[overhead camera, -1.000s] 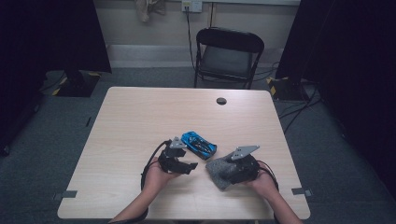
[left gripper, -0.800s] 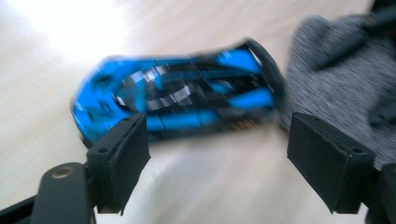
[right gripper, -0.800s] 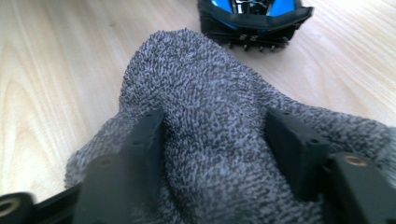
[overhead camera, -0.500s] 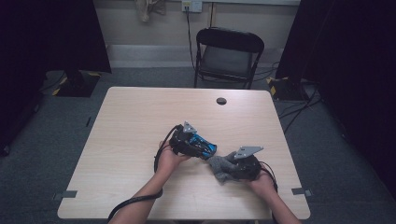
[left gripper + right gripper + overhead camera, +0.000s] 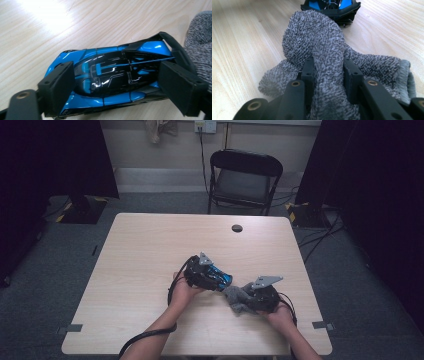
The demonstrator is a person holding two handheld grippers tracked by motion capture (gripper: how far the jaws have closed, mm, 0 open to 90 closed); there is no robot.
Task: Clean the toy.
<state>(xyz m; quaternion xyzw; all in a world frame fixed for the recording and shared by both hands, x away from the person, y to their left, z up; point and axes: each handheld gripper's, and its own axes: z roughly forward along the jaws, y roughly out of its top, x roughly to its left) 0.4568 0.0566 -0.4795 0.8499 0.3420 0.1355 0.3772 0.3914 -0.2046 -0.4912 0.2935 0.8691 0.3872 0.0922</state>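
Pale wood grain runs across the table (image 5: 150,270), which stands on grey carpet with dark curtains at either side. Nearest the person, at about 5 o'clock on the table, the right claw (image 5: 250,296) is clamped on a bunched grey cloth (image 5: 237,299); in the right gripper view the cloth (image 5: 322,55) fills the narrow gap between the jaws, which have just been closing, and its free folds spill onto the wood around them. Just beyond, toward the table's middle, the left claw (image 5: 220,279) reaches in from 9 o'clock over a blue and black toy car (image 5: 221,278). In the left gripper view the car (image 5: 112,75) lies between the jaws, which have just been opening and stand wide, one pad at each end of the car's body; whether the pads touch it cannot be told. The cloth's edge (image 5: 200,47) sits just beside the car at 3 o'clock in that view. Farther off, near the table's far edge at 12 o'clock, lies a small dark round cap (image 5: 237,228). Behind the table stands a black folding chair (image 5: 245,180), with cables on the floor at 2 o'clock.
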